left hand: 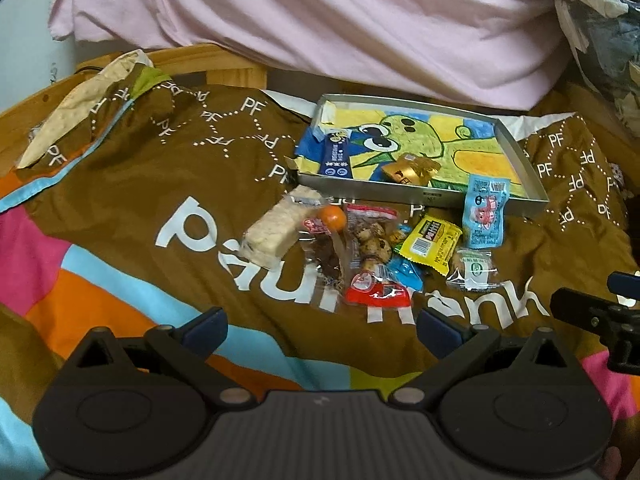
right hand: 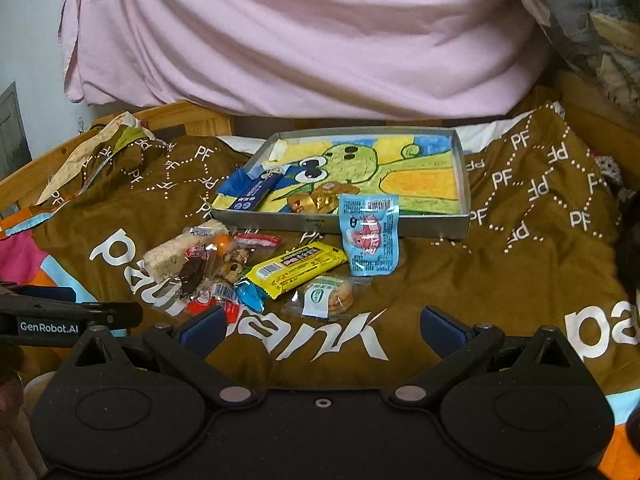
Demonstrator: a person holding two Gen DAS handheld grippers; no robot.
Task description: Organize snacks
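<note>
Your left gripper (left hand: 320, 330) hangs with its jaws spread wide and nothing between them, low over the brown printed blanket (left hand: 132, 184); your right gripper (right hand: 322, 330) is spread just as wide and just as empty, and its dark body shows at the right edge of the left wrist view, beside and apart from the left one.

Just ahead of both tools the loose snacks lie in a heap on the blanket; nearest your left fingers sits a red packet (left hand: 378, 294), touching a small blue wrapper (left hand: 408, 274); beyond them lie a clear bag of speckled pieces (left hand: 370, 240), a clear pack with dark contents (left hand: 324, 262), an orange ball (left hand: 334, 218) and a pale rice bar (left hand: 272, 232) at the left end of the heap; toward the right lie a yellow packet (right hand: 298, 270) and a clear pack of round biscuits (right hand: 330, 296), the pack closest to your right gripper.

Farther out, a light blue packet (right hand: 370, 232) leans against the near wall of the grey tray (right hand: 464, 184); the tray's floor shows a drawing of a green cartoon figure; inside it lie a dark blue stick packet (right hand: 256, 192) at the left and a gold wrapper (right hand: 320, 198) near the front wall; behind the tray hangs a pink cloth (right hand: 304, 48), and a wooden frame (left hand: 224, 64) edges the blanket at the far left.
</note>
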